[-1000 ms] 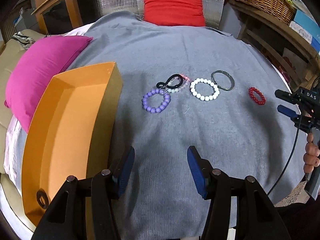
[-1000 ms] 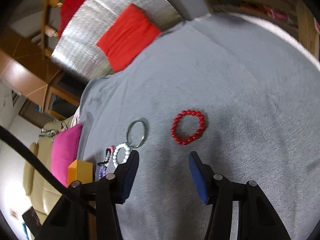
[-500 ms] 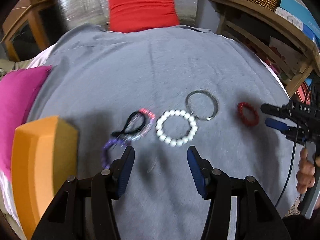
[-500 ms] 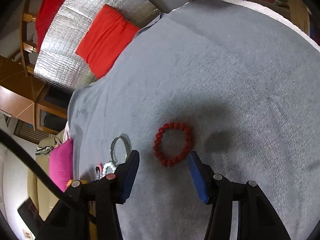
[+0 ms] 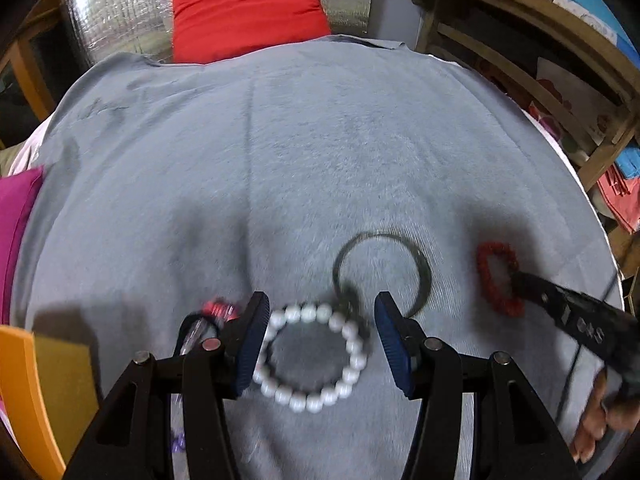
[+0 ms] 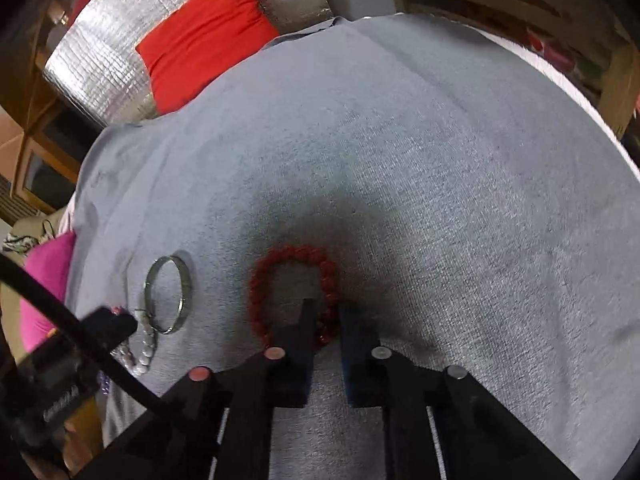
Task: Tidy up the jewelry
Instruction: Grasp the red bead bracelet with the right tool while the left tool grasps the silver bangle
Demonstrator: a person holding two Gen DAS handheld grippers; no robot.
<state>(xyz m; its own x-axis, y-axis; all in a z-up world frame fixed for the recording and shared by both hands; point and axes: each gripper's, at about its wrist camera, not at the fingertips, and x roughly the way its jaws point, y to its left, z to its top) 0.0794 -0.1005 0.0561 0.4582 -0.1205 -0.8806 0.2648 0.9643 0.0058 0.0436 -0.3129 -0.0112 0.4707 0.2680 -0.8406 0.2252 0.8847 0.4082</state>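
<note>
On the grey cloth (image 5: 320, 152) lies a white bead bracelet (image 5: 298, 402). My left gripper (image 5: 320, 304) hovers open over it, a finger on each side, pads not touching the beads. A thin metal bangle (image 5: 422, 268) lies just beyond, and a black and pink band (image 5: 216, 310) sits by the left finger. The red bead bracelet (image 6: 288, 256) lies to the right. My right gripper (image 6: 326, 320) is closing tight on its near right part, with beads pinched between the pads. The same red bracelet (image 5: 486, 276) and right gripper (image 5: 520, 280) show at the right of the left wrist view.
An orange box (image 5: 20, 380) stands at the cloth's left edge beside a pink cushion (image 5: 16, 216). A red cushion (image 5: 248, 4) leans against silver foil at the back. Wooden shelving (image 5: 520, 56) runs along the right. A person's hand (image 5: 596, 428) holds the right gripper.
My left gripper swung right from the orange box until it straddled the white bracelet. My right gripper sank onto the red bracelet and its jaws went from wide apart to closed on the beads.
</note>
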